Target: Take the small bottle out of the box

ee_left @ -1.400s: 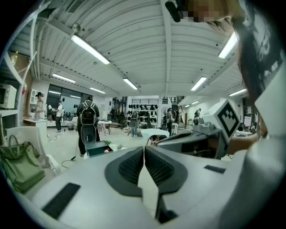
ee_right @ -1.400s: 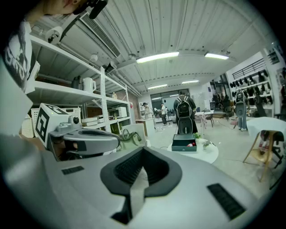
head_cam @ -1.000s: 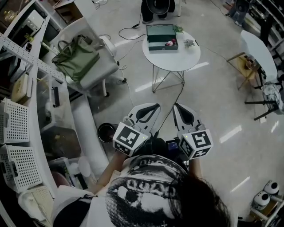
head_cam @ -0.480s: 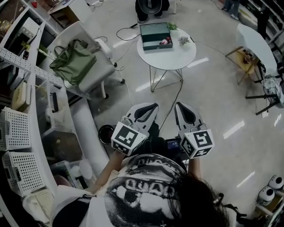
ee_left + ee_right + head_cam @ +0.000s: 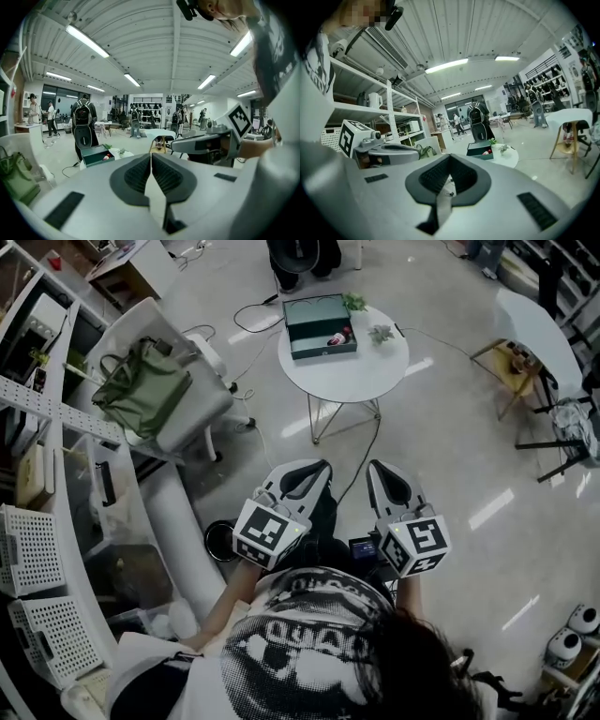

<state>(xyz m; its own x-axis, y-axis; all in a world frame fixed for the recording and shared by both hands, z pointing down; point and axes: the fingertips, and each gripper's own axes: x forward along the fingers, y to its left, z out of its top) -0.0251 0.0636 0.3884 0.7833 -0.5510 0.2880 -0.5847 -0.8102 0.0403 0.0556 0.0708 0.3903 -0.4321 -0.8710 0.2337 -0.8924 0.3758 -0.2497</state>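
Since a second ago, the table point(image 5: 352, 373) and box point(image 5: 320, 324) are seen shifted slightly leftward in the head view. The bag point(image 5: 141, 390) is seen lower and further left, while both grippers are kept in much the same place. The left gripper point(image 5: 316, 468) is held in front of the person, its jaws shut together with nothing between them. The right gripper point(image 5: 378, 468) is held beside it, not touching it, its jaws likewise pressed together and empty. The box is seen open on the far side of the round table, well apart from both grippers. The small bottle point(image 5: 337, 337), reddish, is seen lying inside the box near its right end. A small plant point(image 5: 380, 333) is set just right of the box.
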